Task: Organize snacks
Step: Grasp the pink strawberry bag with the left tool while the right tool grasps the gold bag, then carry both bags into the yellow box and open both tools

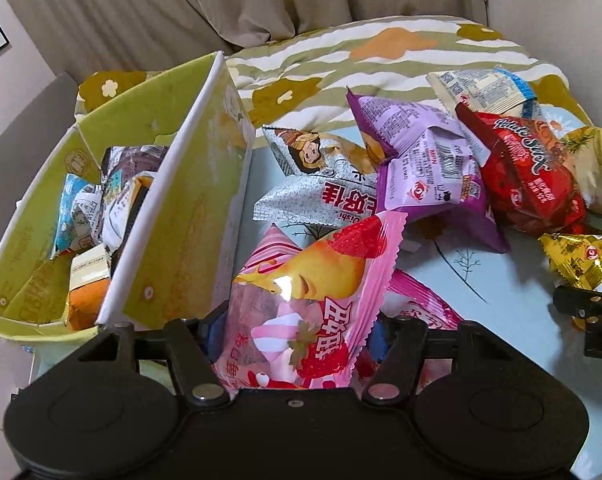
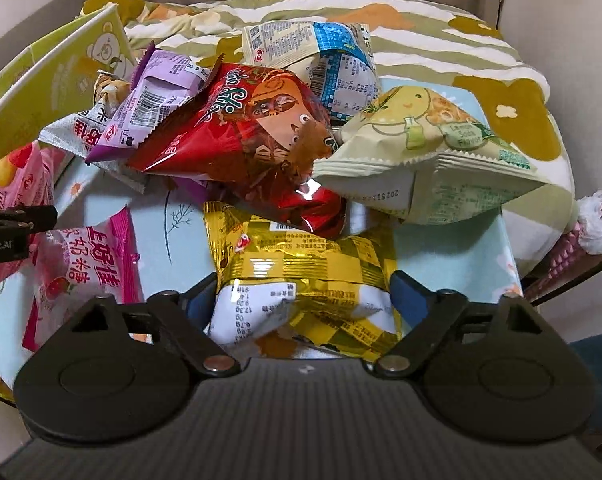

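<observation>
Left wrist: green box [image 1: 173, 208] holds packets; left gripper [image 1: 297, 320] clamps pink packet [image 1: 313, 288]; right gripper [image 2: 301, 300] straddles gold packet [image 2: 301, 264].

Both cams sit just behind their own gripper, looking forward and steeply down along the fingers, close over the tabletop [image 2: 481, 256]. Left wrist view faces the green box [image 1: 189, 216] at its left, snack pile to its right. Right wrist view faces the pile head-on, box at its far left edge. Shared: red bag [image 1: 529, 176] [image 2: 245, 128], purple bag [image 1: 429, 168] [image 2: 157, 96], floral blanket [image 1: 341, 64] [image 2: 441, 28] behind. Each view catches the other gripper at its edge.
</observation>
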Demonstrator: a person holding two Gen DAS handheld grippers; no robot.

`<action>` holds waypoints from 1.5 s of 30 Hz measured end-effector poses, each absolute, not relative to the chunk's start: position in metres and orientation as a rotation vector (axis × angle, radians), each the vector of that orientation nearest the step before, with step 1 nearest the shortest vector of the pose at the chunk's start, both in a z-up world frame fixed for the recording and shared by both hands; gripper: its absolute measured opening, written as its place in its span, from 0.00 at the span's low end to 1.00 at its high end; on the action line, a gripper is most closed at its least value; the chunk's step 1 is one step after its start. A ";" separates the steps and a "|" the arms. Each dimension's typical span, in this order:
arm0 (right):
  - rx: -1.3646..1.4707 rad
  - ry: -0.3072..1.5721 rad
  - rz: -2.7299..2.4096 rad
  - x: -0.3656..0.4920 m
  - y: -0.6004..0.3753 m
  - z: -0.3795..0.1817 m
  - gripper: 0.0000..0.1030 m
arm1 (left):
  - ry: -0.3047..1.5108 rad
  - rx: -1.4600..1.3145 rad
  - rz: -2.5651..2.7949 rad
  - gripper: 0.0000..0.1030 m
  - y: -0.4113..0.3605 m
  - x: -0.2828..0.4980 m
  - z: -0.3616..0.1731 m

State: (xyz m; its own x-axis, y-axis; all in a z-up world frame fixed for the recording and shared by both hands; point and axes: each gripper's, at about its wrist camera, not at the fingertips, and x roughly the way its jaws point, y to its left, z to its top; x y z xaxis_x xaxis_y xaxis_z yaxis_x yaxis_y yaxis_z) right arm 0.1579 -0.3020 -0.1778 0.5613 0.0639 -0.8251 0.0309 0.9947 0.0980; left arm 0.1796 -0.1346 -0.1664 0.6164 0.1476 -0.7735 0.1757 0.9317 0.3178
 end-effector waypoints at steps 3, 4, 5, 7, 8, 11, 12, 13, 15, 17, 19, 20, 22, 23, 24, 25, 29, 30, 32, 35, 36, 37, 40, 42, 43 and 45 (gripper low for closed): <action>0.130 0.972 0.032 0.152 -0.303 -0.175 0.93 | 0.899 0.387 -0.018 0.66 -0.134 0.174 -0.161; 0.136 0.971 0.036 0.150 -0.302 -0.173 0.91 | 0.896 0.386 -0.018 0.66 -0.135 0.172 -0.159; 0.141 0.969 0.040 0.148 -0.302 -0.172 0.90 | 0.892 0.384 -0.018 0.66 -0.134 0.171 -0.157; 0.147 0.962 0.050 0.144 -0.300 -0.168 0.88 | 0.883 0.381 -0.018 0.66 -0.134 0.166 -0.153; 0.151 0.960 0.056 0.142 -0.300 -0.166 0.88 | 0.879 0.381 -0.019 0.66 -0.133 0.165 -0.152; 0.151 0.945 0.063 0.138 -0.297 -0.158 0.87 | 0.867 0.378 -0.022 0.66 -0.135 0.158 -0.144; 0.153 0.940 0.066 0.136 -0.297 -0.154 0.87 | 0.861 0.377 -0.024 0.66 -0.135 0.155 -0.141; 0.155 0.937 0.070 0.135 -0.297 -0.151 0.87 | 0.854 0.374 -0.025 0.66 -0.136 0.152 -0.137; 0.159 0.929 0.078 0.132 -0.296 -0.144 0.87 | 0.842 0.367 -0.028 0.66 -0.136 0.147 -0.130; 0.157 0.915 0.093 0.128 -0.295 -0.134 0.87 | 0.829 0.356 -0.031 0.66 -0.136 0.143 -0.121; 0.153 0.899 0.108 0.126 -0.293 -0.122 0.87 | 0.811 0.341 -0.030 0.66 -0.136 0.138 -0.111; 0.150 0.893 0.115 0.125 -0.292 -0.116 0.87 | 0.800 0.335 -0.028 0.66 -0.136 0.136 -0.106; 0.150 0.881 0.130 0.126 -0.290 -0.104 0.87 | 0.778 0.322 -0.022 0.66 -0.136 0.132 -0.095; 0.150 0.874 0.139 0.127 -0.289 -0.098 0.87 | 0.767 0.315 -0.017 0.66 -0.134 0.130 -0.089; 0.149 0.864 0.148 0.128 -0.286 -0.092 0.87 | 0.756 0.308 -0.009 0.66 -0.132 0.128 -0.083; 0.147 0.853 0.157 0.129 -0.284 -0.085 0.87 | 0.746 0.303 0.000 0.66 -0.131 0.126 -0.078; 0.143 0.816 0.204 0.138 -0.275 -0.061 0.87 | 0.715 0.283 0.046 0.66 -0.118 0.123 -0.057; 0.144 0.806 0.218 0.141 -0.271 -0.055 0.87 | 0.706 0.279 0.059 0.66 -0.113 0.122 -0.052; 0.143 0.786 0.243 0.147 -0.265 -0.044 0.87 | 0.685 0.276 0.089 0.66 -0.103 0.122 -0.043; 0.132 0.755 0.281 0.156 -0.252 -0.028 0.87 | 0.656 0.270 0.130 0.66 -0.085 0.127 -0.029; 0.126 0.746 0.298 0.161 -0.246 -0.022 0.86 | 0.647 0.266 0.146 0.66 -0.077 0.129 -0.025; 0.122 0.738 0.311 0.165 -0.240 -0.017 0.86 | 0.637 0.261 0.162 0.66 -0.068 0.133 -0.021; 0.107 0.716 0.346 0.176 -0.224 -0.005 0.86 | 0.612 0.248 0.184 0.66 -0.043 0.144 -0.009; 0.098 0.700 0.365 0.187 -0.210 0.003 0.86 | 0.598 0.254 0.189 0.66 -0.028 0.154 -0.004; 0.092 0.689 0.371 0.193 -0.203 0.007 0.87 | 0.588 0.260 0.191 0.66 -0.020 0.161 -0.001; 0.080 0.673 0.380 0.204 -0.186 0.015 0.87 | 0.572 0.275 0.187 0.66 -0.006 0.175 0.003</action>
